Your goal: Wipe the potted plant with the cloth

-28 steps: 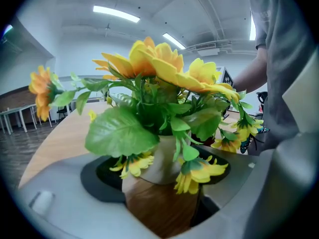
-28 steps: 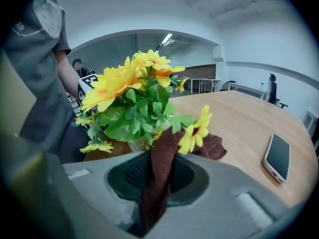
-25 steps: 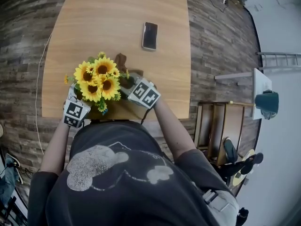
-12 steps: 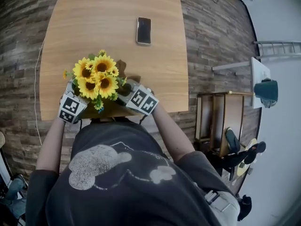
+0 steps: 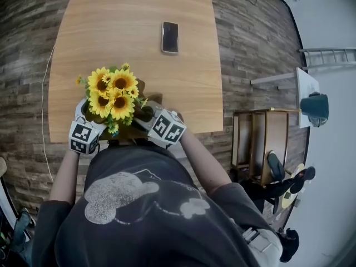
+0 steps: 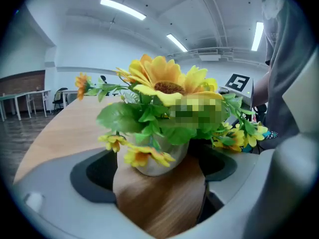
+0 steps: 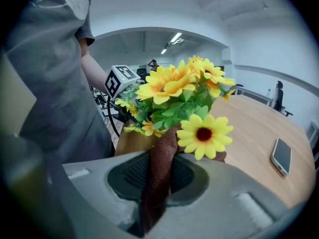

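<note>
The potted plant, a bunch of yellow sunflowers [image 5: 112, 93] in a small white pot [image 6: 149, 164], stands near the front edge of the wooden table [image 5: 139, 15]. My left gripper [image 6: 158, 177] is on the plant's left side. Its jaws are opening, with the pot between them and a gap on each side. My right gripper [image 7: 155, 183] is on the plant's right side, shut on a brown cloth [image 7: 162, 151]. The cloth runs up from the jaws against the leaves and blooms [image 7: 204, 133]. In the head view the flowers hide the pot, and each gripper shows mostly as its marker cube [image 5: 83, 137].
A dark phone [image 5: 170, 36] lies on the far middle of the table. The table's front edge [image 5: 200, 131] is right behind both grippers, against the person's torso [image 5: 139, 204]. A wooden shelf unit [image 5: 258, 149] stands on the floor to the right.
Both marker cubes have drawn back a little toward the table's front edge, the right one with the cloth more so. The plant stays in place.
</note>
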Action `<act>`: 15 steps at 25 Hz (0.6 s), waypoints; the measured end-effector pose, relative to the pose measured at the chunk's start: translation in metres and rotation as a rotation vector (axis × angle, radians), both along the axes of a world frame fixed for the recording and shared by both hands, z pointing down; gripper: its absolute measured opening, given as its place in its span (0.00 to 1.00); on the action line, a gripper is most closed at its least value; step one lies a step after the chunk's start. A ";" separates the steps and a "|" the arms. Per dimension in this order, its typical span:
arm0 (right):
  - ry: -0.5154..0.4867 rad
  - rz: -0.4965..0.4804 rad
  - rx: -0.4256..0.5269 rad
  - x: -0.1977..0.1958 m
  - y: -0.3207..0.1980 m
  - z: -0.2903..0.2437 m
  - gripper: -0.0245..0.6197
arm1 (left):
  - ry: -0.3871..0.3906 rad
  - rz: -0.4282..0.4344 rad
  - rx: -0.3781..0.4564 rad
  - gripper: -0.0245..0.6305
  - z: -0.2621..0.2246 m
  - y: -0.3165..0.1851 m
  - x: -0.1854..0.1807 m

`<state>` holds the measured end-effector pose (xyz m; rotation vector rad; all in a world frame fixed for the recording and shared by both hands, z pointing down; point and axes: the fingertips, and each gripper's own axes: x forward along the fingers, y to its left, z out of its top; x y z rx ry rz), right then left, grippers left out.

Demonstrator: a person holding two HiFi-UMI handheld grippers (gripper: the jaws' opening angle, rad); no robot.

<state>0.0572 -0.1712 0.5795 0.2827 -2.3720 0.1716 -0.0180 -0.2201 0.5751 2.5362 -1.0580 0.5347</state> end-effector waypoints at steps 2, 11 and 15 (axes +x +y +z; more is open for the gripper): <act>-0.004 -0.037 0.006 -0.007 0.012 -0.003 0.12 | -0.003 -0.016 -0.003 0.88 0.004 0.008 -0.003; -0.040 -0.162 0.016 -0.034 0.046 -0.010 0.12 | -0.023 -0.119 0.048 0.93 0.010 0.027 -0.010; -0.064 -0.138 0.001 -0.018 0.046 -0.018 0.12 | -0.052 -0.157 0.059 0.95 0.010 0.025 -0.007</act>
